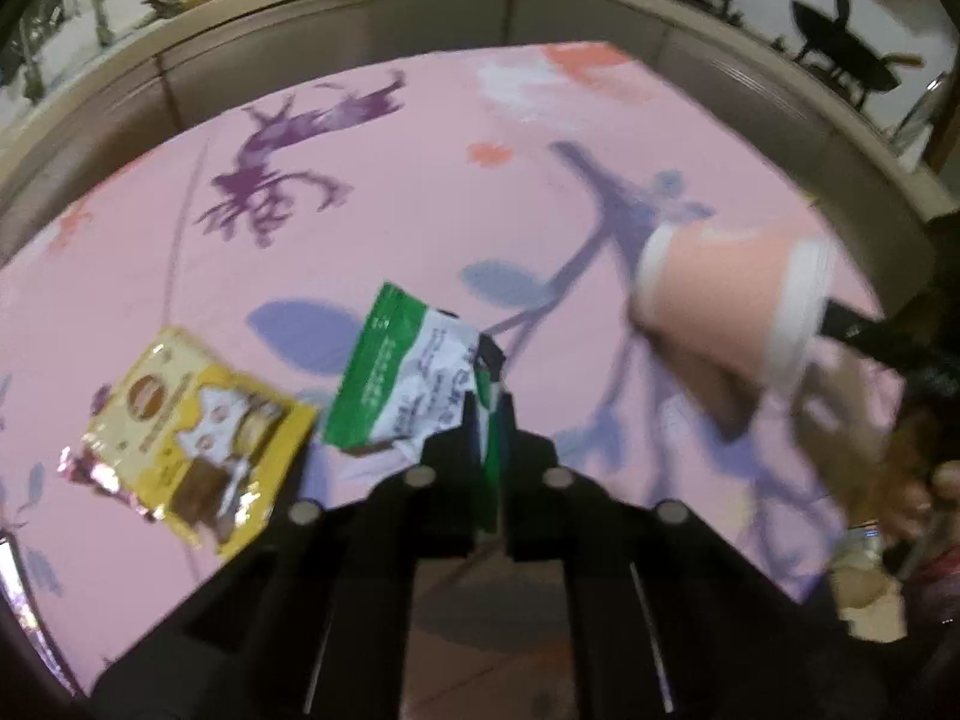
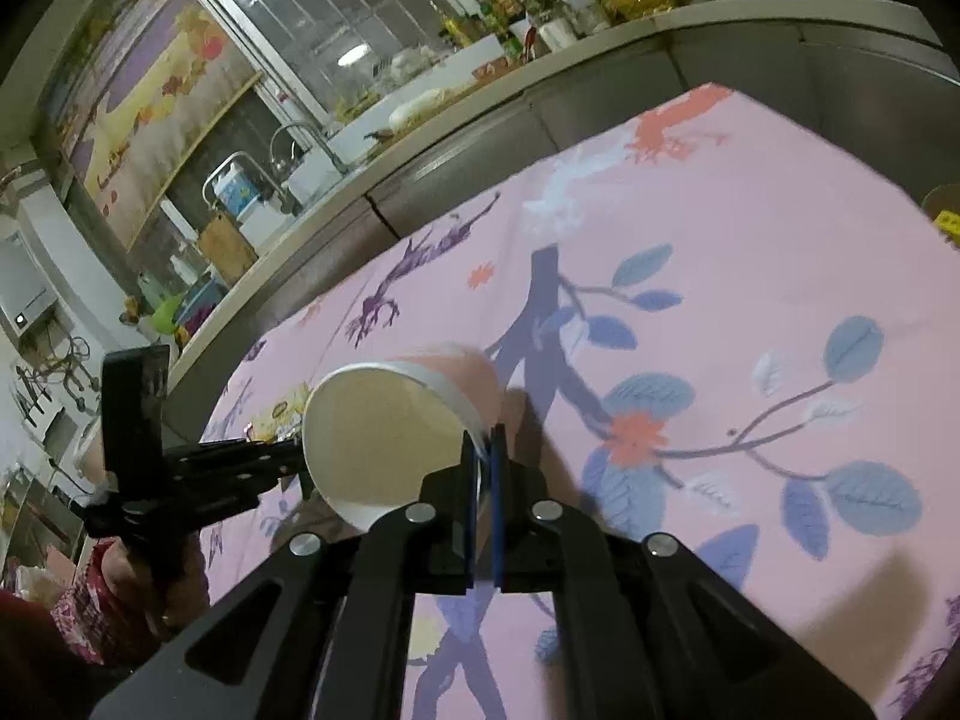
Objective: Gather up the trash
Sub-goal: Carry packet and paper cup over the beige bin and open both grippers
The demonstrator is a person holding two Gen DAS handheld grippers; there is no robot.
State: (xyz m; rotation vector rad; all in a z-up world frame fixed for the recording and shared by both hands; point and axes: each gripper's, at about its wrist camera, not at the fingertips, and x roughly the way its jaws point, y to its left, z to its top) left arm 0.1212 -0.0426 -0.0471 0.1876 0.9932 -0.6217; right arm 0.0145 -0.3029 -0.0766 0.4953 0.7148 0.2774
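My left gripper (image 1: 487, 396) is shut on a green and white wrapper (image 1: 402, 384) and holds it over the pink flowered tablecloth (image 1: 420, 192). A yellow snack packet (image 1: 198, 438) lies flat on the cloth to its left. My right gripper (image 2: 483, 450) is shut on the rim of a pink paper cup (image 2: 390, 438), held on its side with the mouth toward the camera. The cup (image 1: 732, 306) also shows in the left wrist view at the right, above the cloth. The left gripper's body (image 2: 180, 474) shows at the left of the right wrist view.
A grey kitchen counter (image 2: 480, 120) with a sink tap (image 2: 300, 138), bottles and woks runs behind the table. A paper scrap (image 1: 864, 594) sits at the table's right edge. The cloth (image 2: 750, 300) stretches right of the cup.
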